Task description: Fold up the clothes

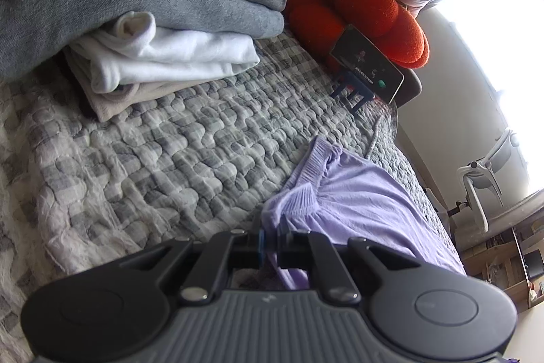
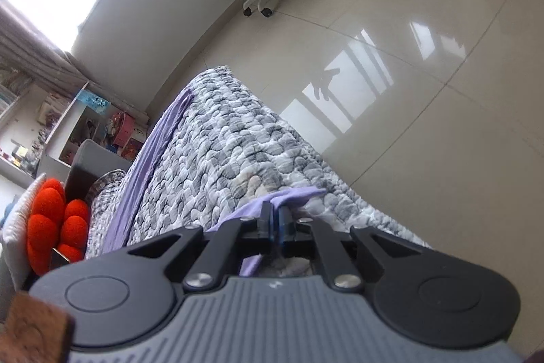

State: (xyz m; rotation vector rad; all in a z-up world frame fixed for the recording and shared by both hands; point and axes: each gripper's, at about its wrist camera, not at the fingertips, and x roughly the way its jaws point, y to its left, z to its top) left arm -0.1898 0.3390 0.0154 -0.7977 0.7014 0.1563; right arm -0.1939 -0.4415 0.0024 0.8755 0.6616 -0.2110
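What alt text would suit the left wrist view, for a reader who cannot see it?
The left gripper is shut on the gathered edge of a lilac garment lying on a grey checked quilt. Behind it sits a stack of folded clothes, with orange cushions and a propped phone beyond.

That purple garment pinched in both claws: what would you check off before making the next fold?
1. Left claw gripping the purple garment: ok, its fingers are closed on the gathered edge.
2. Right claw gripping the garment: ok, cloth is pinched between its fingers.
3. Garment spread flat: cannot tell, only parts show in either view.
4. Bare quilt beside the garment to fold onto: ok.
5. Folded stack out of the way: ok, it lies apart from the garment.
6. Phone on its stand clear of the cloth: ok.
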